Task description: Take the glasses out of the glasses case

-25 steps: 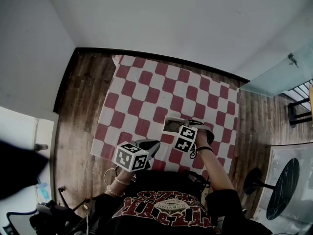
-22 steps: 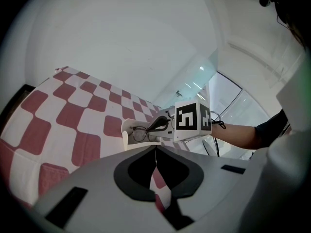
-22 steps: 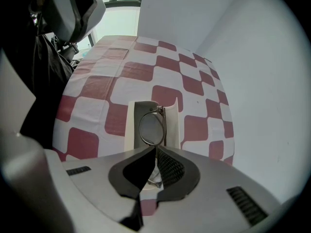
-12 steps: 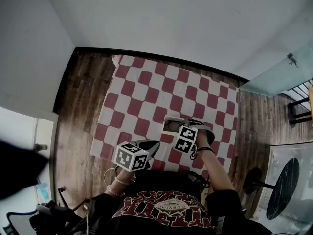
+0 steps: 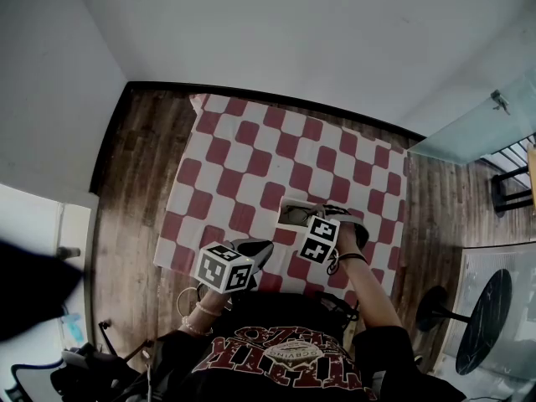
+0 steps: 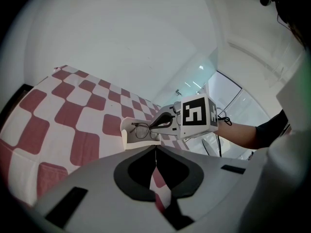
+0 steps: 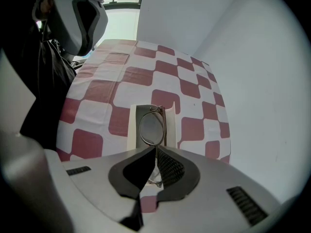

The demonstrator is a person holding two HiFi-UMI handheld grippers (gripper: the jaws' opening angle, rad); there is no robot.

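The right gripper point(image 7: 155, 149) has its jaws closed narrowly on the frame of the glasses point(image 7: 151, 126), pinching them near the middle: one round lens shows just beyond the fingertips, and part of the other shows through the gap under the jaws, on the side nearer the gripper's body. The glasses run lengthwise along the open, cream-coloured glasses case point(image 7: 131, 126), which lies straight ahead of this gripper with its long walls on either side of the far lens. Whether the frame rests on the case floor or is raised off it cannot be made out. The case sits on the red-and-white checked cloth point(image 5: 243, 166) that covers the counter point(image 5: 174, 223). The left gripper point(image 6: 155, 150) has its jaws pressed together with nothing between them. The case stands just beyond its tips and apart from them, and the right gripper comes into the case from the left gripper's right, its marker cube point(image 6: 196, 115) facing that camera. A hand point(image 5: 347, 239) grips the right gripper behind the cube.
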